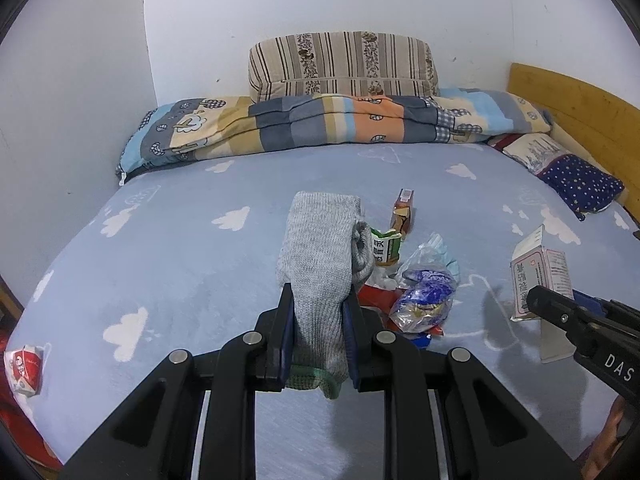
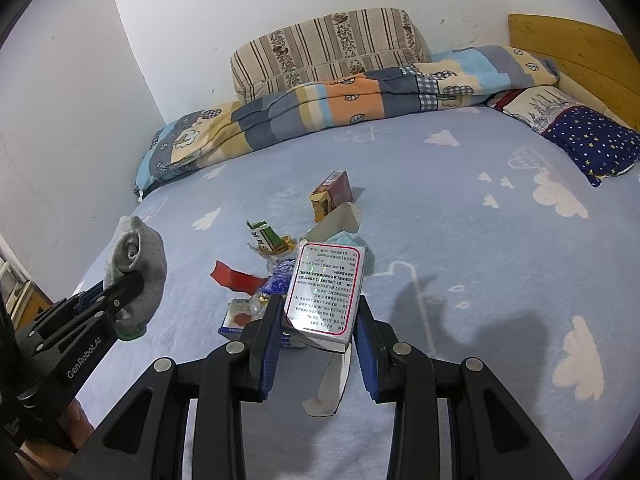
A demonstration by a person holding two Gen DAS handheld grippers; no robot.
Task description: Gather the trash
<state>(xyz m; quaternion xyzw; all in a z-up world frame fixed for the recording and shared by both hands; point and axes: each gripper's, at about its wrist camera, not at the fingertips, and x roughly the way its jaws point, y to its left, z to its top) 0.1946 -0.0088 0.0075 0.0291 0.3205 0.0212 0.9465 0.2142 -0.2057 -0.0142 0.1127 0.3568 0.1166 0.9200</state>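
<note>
Two tools work over the bed [image 1: 160, 248]. The left tool [image 1: 318, 300] is pinched nearly closed on one grey sock [image 1: 316, 256], which stands up from its pads and folds over at the top; in the right wrist view that tool sits at 9 o'clock, angled down toward the sheet. The right tool [image 2: 318, 308] is closed partway on one white medicine box [image 2: 326, 288], printed face up, flaps open at both ends, held above the sheet and tilted downward. The loose trash lies in a cluster at the middle of the bed, at 12 o'clock from the right tool: one brown carton [image 2: 330, 194] farthest back, one green-and-white packet [image 2: 266, 238], one red strip [image 2: 236, 278], one clear bag with blue wrappers [image 1: 424, 300], one small white-and-red box [image 2: 236, 318]. One more red-and-white carton [image 1: 24, 368] lies alone at the bed's edge, 8 o'clock in the left wrist view. At the head: one folded quilt [image 1: 320, 124], one striped cushion [image 1: 344, 66], one starred pillow [image 1: 576, 184].
</note>
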